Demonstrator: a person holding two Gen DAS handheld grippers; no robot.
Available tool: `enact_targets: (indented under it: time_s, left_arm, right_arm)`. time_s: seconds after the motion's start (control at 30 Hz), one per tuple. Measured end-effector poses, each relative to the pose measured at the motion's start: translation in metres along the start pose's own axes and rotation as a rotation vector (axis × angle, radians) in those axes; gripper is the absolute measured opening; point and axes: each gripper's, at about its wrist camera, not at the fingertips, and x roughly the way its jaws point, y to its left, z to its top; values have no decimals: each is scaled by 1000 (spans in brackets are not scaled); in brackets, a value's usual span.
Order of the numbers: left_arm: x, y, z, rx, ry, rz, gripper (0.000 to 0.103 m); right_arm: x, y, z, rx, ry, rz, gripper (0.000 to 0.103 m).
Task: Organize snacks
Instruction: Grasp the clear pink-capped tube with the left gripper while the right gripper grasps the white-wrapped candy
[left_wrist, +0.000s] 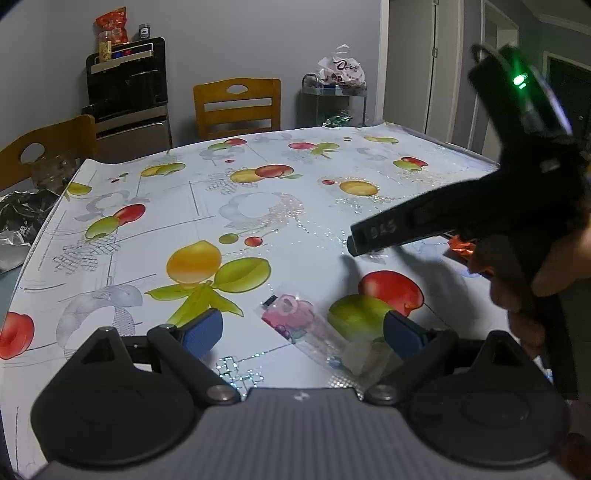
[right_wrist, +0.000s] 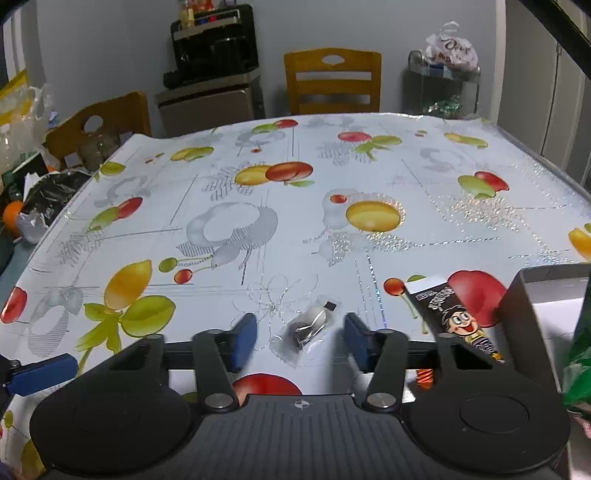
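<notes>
In the left wrist view my left gripper (left_wrist: 303, 332) is open, its blue pads on either side of a clear pink fruit-print snack packet (left_wrist: 295, 321) lying on the fruit-pattern tablecloth (left_wrist: 258, 206). The right gripper's black body (left_wrist: 480, 206) hangs above the table to the right. In the right wrist view my right gripper (right_wrist: 301, 332) is open around a small clear packet with a dark snack (right_wrist: 306, 328) on the cloth. A black cartoon-face snack stick (right_wrist: 458, 317) lies to the right beside a grey box (right_wrist: 546, 295).
An orange-foil candy (left_wrist: 460, 247) lies under the right gripper. A green bag (right_wrist: 580, 369) is at the far right edge. Wooden chairs (right_wrist: 332, 81) stand behind the table, and a black appliance cabinet (right_wrist: 214, 55). Bags clutter the left side (right_wrist: 48, 199).
</notes>
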Motion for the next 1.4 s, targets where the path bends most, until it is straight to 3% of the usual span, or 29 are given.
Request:
enact_targets:
  time_s: [0.1,0.33,0.7,0.8,0.87,1.03,1.3,1.4]
  left_arm:
    - [0,1,0,-4,4,-8,95]
    - [2,1,0,-8,12,-16,95]
    - [4,1,-3,1,23,-34,94]
    - [2,1,-4,31,23,-60,80]
    - [2,0,-5,53,35,-78,62]
    - [4,1,-7,59,43,-99,45]
    - [7,5,-7,39,29,-113,33]
    - [7,5,-7,34,27,-118,32]
  right_arm:
    - [1,6,-1,-51,-19,-23,23]
    - [-5,8,-4,-83,-9,-12,20]
    - [-48,3,-25,-149,26,20,19]
    - [-61,-2,-35,-144,45,43,19]
    - [-70,-4,-43,-145,52,55,19]
    - [-84,-7,-57,-165,63,79,19]
    - [-86,-13,-63,-186,74,92,19]
    - [-84,-14,-64,-174,87,99,26]
